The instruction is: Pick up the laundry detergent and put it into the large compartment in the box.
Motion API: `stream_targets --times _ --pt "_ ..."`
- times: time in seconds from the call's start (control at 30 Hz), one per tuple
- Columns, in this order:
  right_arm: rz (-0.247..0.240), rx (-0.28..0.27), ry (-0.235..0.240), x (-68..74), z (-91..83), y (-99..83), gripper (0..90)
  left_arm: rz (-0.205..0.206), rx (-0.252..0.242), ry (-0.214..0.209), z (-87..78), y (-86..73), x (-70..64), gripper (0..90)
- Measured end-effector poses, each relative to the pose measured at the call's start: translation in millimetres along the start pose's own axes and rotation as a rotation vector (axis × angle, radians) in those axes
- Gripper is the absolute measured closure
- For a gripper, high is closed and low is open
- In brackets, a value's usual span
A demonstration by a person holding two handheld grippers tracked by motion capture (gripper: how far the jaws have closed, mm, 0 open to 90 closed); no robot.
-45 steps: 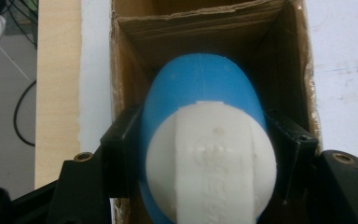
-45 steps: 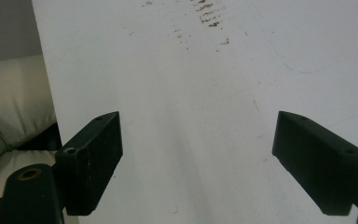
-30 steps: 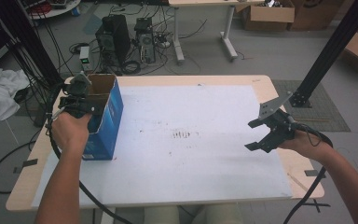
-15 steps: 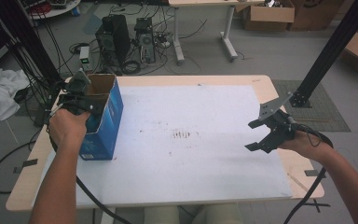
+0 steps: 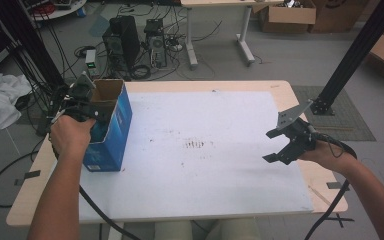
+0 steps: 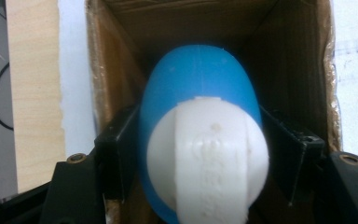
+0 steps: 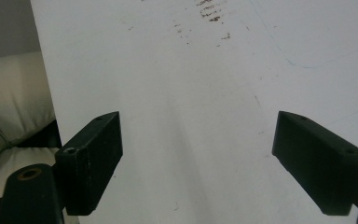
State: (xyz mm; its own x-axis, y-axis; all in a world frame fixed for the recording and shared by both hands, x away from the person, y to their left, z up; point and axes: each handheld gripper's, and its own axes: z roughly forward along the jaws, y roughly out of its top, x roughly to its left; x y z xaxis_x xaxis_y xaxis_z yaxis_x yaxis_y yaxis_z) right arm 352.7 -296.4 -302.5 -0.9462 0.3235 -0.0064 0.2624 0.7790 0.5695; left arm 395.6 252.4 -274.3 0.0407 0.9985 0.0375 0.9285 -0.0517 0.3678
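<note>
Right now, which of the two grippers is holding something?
The left gripper, at the open blue box, clamps a blue bottle with a white cap. The right gripper is open, nothing between its jaws.

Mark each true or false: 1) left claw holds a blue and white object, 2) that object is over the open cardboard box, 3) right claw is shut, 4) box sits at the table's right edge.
1) True: the left claw is shut on the blue and white object.
2) True: it is over the open box.
3) False: the right claw is open, empty, over the white table.
4) False: the box stands near the left edge.
</note>
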Motion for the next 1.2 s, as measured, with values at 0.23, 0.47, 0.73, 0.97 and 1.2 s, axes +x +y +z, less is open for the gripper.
stream_targets --times 0.23,0.47,0.73,0.97,1.2 --pt "-0.004 0.002 0.003 1.8 0.7 1.5 16.0 0.004 -0.005 -0.008 -1.5 -1.3 1.0 32.7" --pt "-0.009 -0.002 0.002 2.5 -0.2 2.0 16.0 0.000 -0.011 -0.015 -3.2 -0.9 0.8 29.7" --pt "-0.008 -0.001 0.000 4.5 -2.7 2.5 16.0 -0.002 -0.018 -0.013 -15.0 2.7 1.3 26.4" --pt "-0.018 -0.004 -0.002 6.7 -4.3 4.6 16.0 -0.001 -0.033 -0.016 -24.6 1.6 1.9 24.9" --pt "-0.023 -0.006 -0.004 8.0 -5.3 5.7 16.0 0.004 -0.018 -0.018 -30.6 0.7 1.1 21.5"
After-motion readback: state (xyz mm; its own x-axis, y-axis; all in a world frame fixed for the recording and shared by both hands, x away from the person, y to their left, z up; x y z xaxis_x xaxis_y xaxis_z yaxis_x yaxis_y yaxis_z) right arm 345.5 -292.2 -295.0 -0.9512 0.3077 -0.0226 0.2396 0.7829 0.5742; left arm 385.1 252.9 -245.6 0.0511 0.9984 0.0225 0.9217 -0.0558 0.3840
